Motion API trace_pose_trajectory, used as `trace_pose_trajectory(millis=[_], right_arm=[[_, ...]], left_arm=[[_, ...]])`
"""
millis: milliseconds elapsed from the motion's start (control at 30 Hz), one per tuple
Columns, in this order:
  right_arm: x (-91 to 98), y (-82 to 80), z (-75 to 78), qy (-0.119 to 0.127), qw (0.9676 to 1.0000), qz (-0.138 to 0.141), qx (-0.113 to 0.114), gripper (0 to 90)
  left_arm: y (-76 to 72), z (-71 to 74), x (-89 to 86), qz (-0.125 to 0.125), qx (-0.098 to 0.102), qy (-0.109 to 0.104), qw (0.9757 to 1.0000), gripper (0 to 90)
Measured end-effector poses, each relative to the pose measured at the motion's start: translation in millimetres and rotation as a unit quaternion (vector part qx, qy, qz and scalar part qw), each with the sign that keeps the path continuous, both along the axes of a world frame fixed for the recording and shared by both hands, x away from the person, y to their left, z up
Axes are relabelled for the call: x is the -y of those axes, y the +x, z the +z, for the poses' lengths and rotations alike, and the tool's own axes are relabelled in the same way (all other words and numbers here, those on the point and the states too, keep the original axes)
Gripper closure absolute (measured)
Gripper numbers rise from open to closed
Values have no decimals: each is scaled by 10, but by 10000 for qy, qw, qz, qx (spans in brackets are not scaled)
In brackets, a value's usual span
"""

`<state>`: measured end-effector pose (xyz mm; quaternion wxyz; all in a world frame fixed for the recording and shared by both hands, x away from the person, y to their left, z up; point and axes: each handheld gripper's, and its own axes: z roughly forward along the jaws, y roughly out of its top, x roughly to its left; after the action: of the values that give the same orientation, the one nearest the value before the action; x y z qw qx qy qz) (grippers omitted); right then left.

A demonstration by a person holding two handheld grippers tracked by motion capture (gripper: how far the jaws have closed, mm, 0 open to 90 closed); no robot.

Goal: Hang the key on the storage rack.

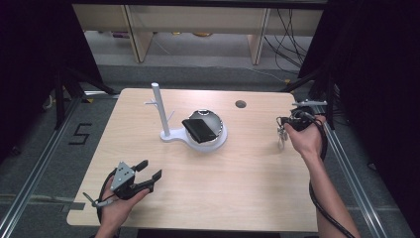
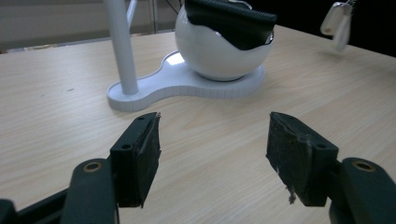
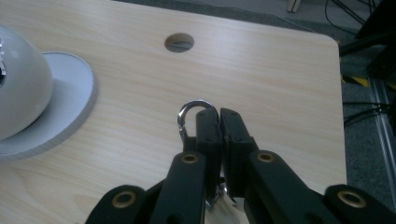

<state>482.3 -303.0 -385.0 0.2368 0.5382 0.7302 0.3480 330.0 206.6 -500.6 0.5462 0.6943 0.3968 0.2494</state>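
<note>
A: High view first. What've you got?

B: My right gripper (image 1: 284,130) is over the right side of the tabletop (image 1: 208,188), clear of the surface, jaws pressed together on a metal clip (image 1: 282,139). The clip hangs down below the jaws, off the wood. My left gripper (image 1: 148,171) is at the near left corner, jaws spread, nothing btwn them.

A: And the middle of the tabletop?

B: White stand (image 1: 171,135) w/ a post and short pegs, plus a round bowl (image 1: 210,130) on its base. A black pouch (image 1: 199,129) lies tilted in the bowl. Stand is well apart from both grippers.

A: Left gripper view?

B: Left gripper (image 2: 212,149) jaws wide apart, bare wood btwn the pads. Ahead: stand (image 2: 140,95), bowl (image 2: 219,58) w/ the pouch (image 2: 229,18) over its rim. Top right, far off, the clip (image 2: 338,23) dangles in the air.

A: Right gripper view?

B: Right gripper (image 3: 219,126) jaws closed tight, pinching the clip (image 3: 189,114); its silver loop sticks out past the left jaw tip. Tabletop (image 3: 261,74) below, cable hole (image 3: 180,42) up ahead, bowl (image 3: 21,88) and stand base (image 3: 70,102) at left edge. Can't tell more of the clip's lower part, it's behind the jaws.
</note>
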Motion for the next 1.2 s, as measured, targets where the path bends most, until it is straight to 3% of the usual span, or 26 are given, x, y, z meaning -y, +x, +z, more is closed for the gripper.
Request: trace_pose_trajectory(millis=[100, 200, 267, 300, 333, 367, 400, 433, 500, 533, 567, 633, 667, 700, 767, 800, 833, 900, 933, 967, 1033, 1067, 1133, 1167, 1200], right_arm=[[-81, -51, 69, 61, 10000, -36, 66, 881], [-143, -88, 120, 108, 9988, 298, 371, 881], [-256, -178, 179, 342, 9982, 316, 383, 881], [-322, -243, 208, 424, 9967, 481, 507, 881], [-322, -243, 208, 424, 9967, 481, 507, 881], [-358, -273, 216, 369, 9954, 655, 598, 881], [-427, -345, 237, 528, 9947, 687, 555, 881], [-460, -374, 239, 440, 9929, 858, 700, 881], [-579, -497, 258, 583, 9906, 970, 771, 881], [-689, -597, 255, 669, 9876, 1159, 822, 881], [-689, -597, 255, 669, 9876, 1159, 822, 881], [-796, -671, 228, 724, 9830, 1418, 918, 881], [-893, -743, 204, 702, 9800, 1585, 981, 881], [-893, -743, 204, 702, 9800, 1585, 981, 881], [-1064, -842, 163, 985, 9741, 1806, 936, 881], [-1064, -842, 163, 985, 9741, 1806, 936, 881], [-1172, -897, 161, 1070, 9698, 1999, 894, 881], [-1207, -911, 163, 1096, 9685, 2054, 888, 881], [-1240, -910, 162, 1061, 9650, 2177, 1009, 881], [-1325, -944, 170, 1117, 9637, 2212, 998, 881], [-1364, -959, 174, 1137, 9631, 2239, 965, 881], [-1388, -948, 176, 1059, 9607, 2362, 999, 881], [-1452, -966, 173, 1154, 9611, 2330, 931, 881], [-1474, -948, 166, 1137, 9586, 2424, 971, 881], [-1523, -962, 161, 1206, 9584, 2411, 939, 881]], left_arm=[[7, 74, 67, -168, 57, -101, 9998, 344], [15, 139, 146, -370, 125, -208, 9990, 344], [11, 211, 217, -521, 136, -190, 9984, 344], [16, 233, 245, -600, 154, -233, 9978, 346], [14, 274, 276, -670, 169, -183, 9974, 346], [20, 308, 317, -766, 189, -197, 9967, 348], [28, 339, 362, -866, 219, -218, 9958, 351], [38, 379, 419, -992, 233, -218, 9946, 354], [48, 437, 496, -1117, 215, -151, 9934, 362], [61, 460, 545, -1203, 204, -174, 9924, 365], [76, 478, 596, -1295, 176, -205, 9912, 365], [103, 504, 701, -1454, 161, -177, 9891, 369], [119, 525, 802, -1609, 122, -108, 9868, 373], [119, 525, 802, -1609, 122, -108, 9868, 377], [130, 537, 894, -1772, 60, -101, 9841, 389], [139, 543, 933, -1848, 39, -136, 9827, 389], [152, 553, 975, -1910, 32, -190, 9814, 404], [172, 581, 1017, -1953, 32, -171, 9806, 410], [190, 602, 1046, -1970, 41, -188, 9802, 416], [208, 610, 1069, -2030, 78, -249, 9788, 428], [234, 658, 1111, -2023, 109, -162, 9791, 433], [254, 677, 1137, -2052, 124, -149, 9785, 436], [298, 705, 1195, -2106, 157, -152, 9773, 441], [317, 721, 1217, -2099, 156, -109, 9775, 443], [334, 728, 1244, -2104, 153, -132, 9774, 450]])
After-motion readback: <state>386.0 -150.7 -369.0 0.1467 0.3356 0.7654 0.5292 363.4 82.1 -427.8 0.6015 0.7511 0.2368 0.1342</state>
